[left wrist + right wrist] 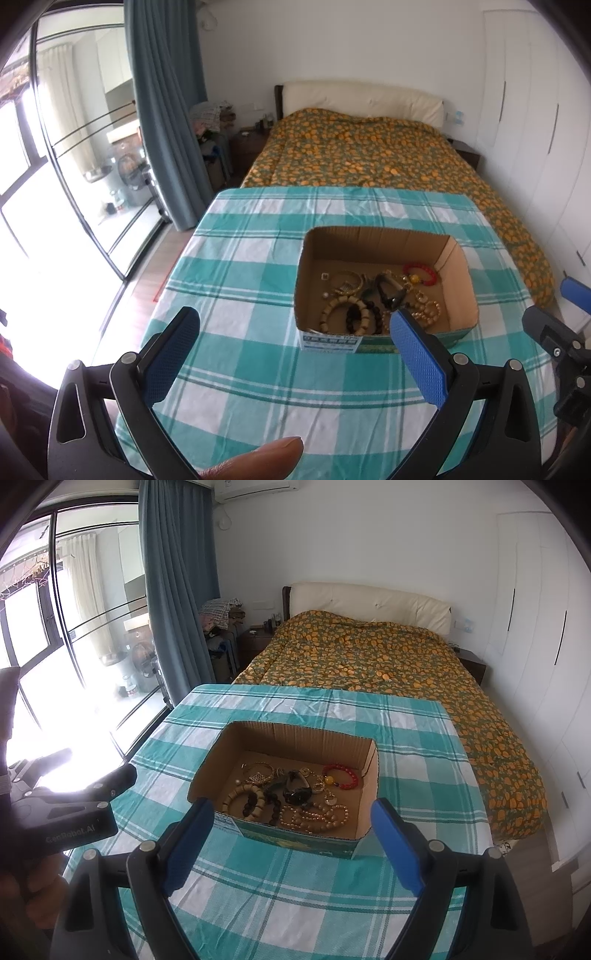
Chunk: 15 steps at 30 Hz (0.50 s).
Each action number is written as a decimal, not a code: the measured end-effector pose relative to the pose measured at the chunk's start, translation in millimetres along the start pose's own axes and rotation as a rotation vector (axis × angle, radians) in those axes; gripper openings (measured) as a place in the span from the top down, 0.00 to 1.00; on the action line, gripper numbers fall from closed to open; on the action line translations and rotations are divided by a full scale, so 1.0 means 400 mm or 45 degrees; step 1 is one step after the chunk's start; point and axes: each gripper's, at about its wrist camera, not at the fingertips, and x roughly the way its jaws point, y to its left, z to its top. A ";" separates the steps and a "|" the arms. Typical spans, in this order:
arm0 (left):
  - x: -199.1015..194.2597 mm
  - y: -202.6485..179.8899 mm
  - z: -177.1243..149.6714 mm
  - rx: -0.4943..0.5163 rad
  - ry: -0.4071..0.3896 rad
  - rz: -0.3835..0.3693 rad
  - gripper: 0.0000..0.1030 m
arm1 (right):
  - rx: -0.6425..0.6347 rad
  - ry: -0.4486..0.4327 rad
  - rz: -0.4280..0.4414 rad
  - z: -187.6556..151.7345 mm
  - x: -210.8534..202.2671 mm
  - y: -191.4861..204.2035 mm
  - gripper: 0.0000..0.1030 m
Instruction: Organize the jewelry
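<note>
Sitting on the checked tablecloth [332, 904], an open cardboard box [207, 771] holds all the jewelry; its long axis runs left-right, open side up. Inside: red bead bracelet [341, 775] at far right, wooden bead bracelet [245, 799] and dark bead bracelet [271, 805] near left, pearl strand [314, 816] along the near wall, gold bangle [260, 766] far left, dark watch [297, 792] in the middle, tangled with the rest. Left gripper [295, 354] and right gripper [291, 845] both hover on the near side of the box, jaws spread wide, nothing between them. Bed [369, 657] beyond the table.
</note>
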 end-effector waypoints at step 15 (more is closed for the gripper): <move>-0.006 -0.001 0.001 0.006 -0.007 0.004 0.00 | -0.001 0.001 -0.002 -0.002 -0.001 0.000 0.14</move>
